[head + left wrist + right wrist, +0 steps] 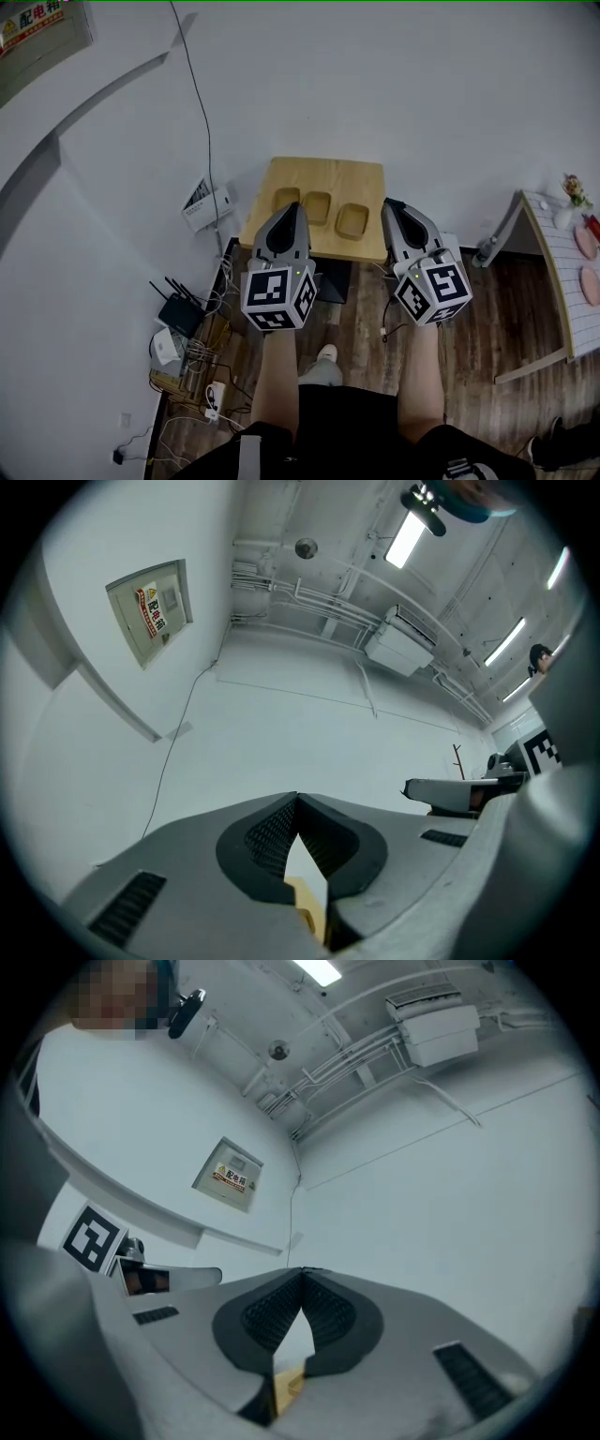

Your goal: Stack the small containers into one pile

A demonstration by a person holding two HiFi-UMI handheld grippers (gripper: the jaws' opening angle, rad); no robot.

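Three small tan containers stand side by side on a small wooden table (361, 178) in the head view: a left container (286, 198), a middle container (318, 206) and a right container (353, 220). My left gripper (290, 208) is held over the table's near left edge, its jaws shut with nothing between them. My right gripper (393, 205) hovers at the table's near right corner, also shut and empty. Both gripper views look up at the white wall, tips of the left gripper (297, 797) and the right gripper (302, 1270) meeting; a sliver of tan table shows below.
A white wall rises behind the table. Routers, power strips and cables (187, 337) lie on the floor at left. A white box (206, 203) leans by the wall. Another table with pink plates (586, 258) stands at the right. The person's legs show at the bottom.
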